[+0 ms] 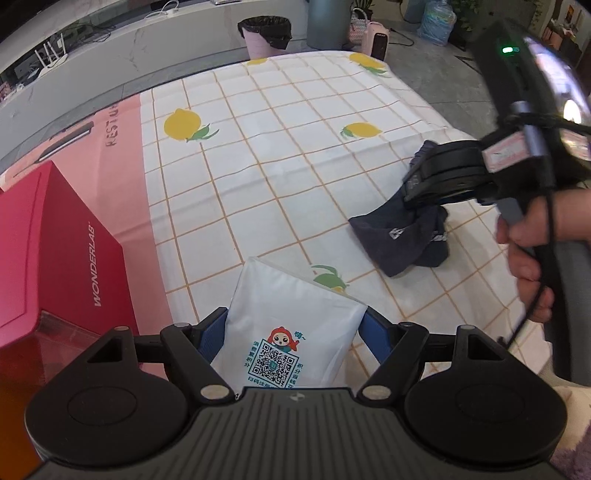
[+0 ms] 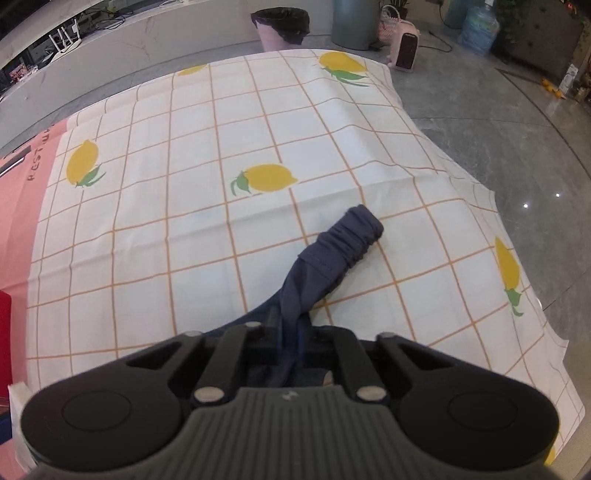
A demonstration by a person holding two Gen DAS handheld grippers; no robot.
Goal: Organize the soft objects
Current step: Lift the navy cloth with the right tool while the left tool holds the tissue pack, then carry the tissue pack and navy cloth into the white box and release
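Observation:
A white soft packet with a QR code and a cartoon print sits between the blue pads of my left gripper, which is shut on its two sides. To the right, a dark navy cloth lies bunched on the lemon-print tablecloth. My right gripper, held by a person's hand, comes down onto it. In the right wrist view this gripper is shut on a fold of the navy cloth, whose gathered end trails forward over the tablecloth.
A red box marked WONDERLAB stands at the left on a pink surface. Beyond the table's far edge are a pink bin with a black liner, a grey column and a small pink heater. Grey floor lies to the right.

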